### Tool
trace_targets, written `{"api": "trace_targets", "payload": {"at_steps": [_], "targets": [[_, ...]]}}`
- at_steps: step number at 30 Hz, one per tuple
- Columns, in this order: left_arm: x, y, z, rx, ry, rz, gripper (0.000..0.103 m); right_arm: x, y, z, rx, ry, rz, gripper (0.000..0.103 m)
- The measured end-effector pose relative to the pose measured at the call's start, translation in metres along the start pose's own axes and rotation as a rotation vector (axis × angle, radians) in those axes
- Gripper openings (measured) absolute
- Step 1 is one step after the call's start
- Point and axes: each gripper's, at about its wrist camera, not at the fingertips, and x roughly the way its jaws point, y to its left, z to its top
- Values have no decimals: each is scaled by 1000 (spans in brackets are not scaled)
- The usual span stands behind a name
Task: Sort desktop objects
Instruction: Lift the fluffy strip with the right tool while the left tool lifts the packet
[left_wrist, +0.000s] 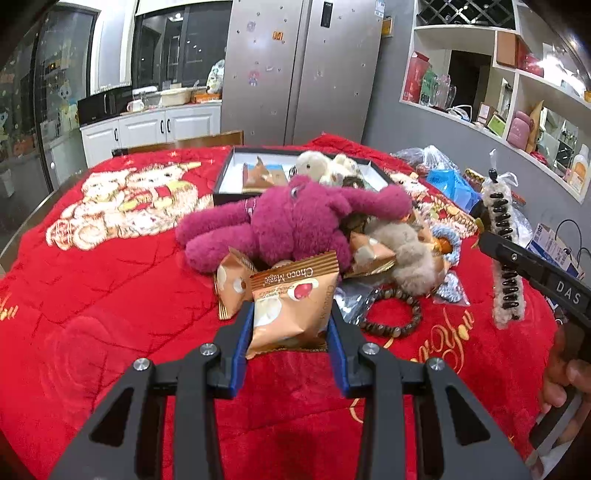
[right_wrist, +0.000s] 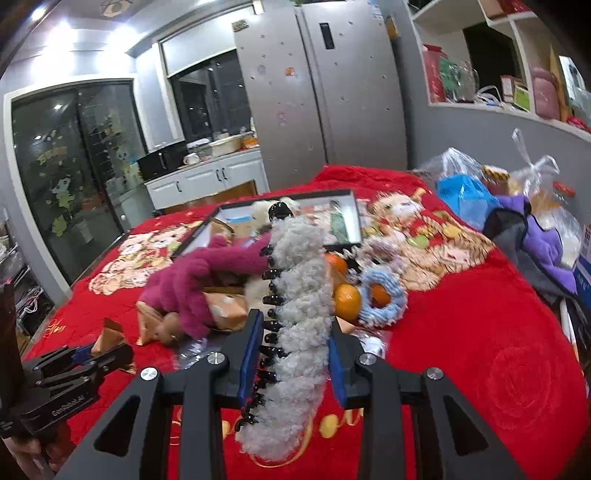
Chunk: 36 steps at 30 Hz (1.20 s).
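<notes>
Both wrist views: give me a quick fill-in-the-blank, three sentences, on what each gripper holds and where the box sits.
1. The left gripper is shut on a ____ packet.
2. The right gripper is shut on a fluffy hair ____ with black teeth.
3. The open box lies ____ the magenta plush toy, farther from the cameras.

Missing words: snack; clip; behind

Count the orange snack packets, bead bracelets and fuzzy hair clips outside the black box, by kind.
Orange foil snack packets: 3, one in the left tongs
Dark wooden bead bracelet: 1
Grey fuzzy hair claw clip with black teeth: 1, in the right tongs
Total: 5
</notes>
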Motion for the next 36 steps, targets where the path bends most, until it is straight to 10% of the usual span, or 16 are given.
{"api": "trace_targets", "payload": {"at_steps": [36], "targets": [[-68, -16, 98, 34, -157, 89, 38, -32, 65, 58, -107, -86, 44, 33]]}}
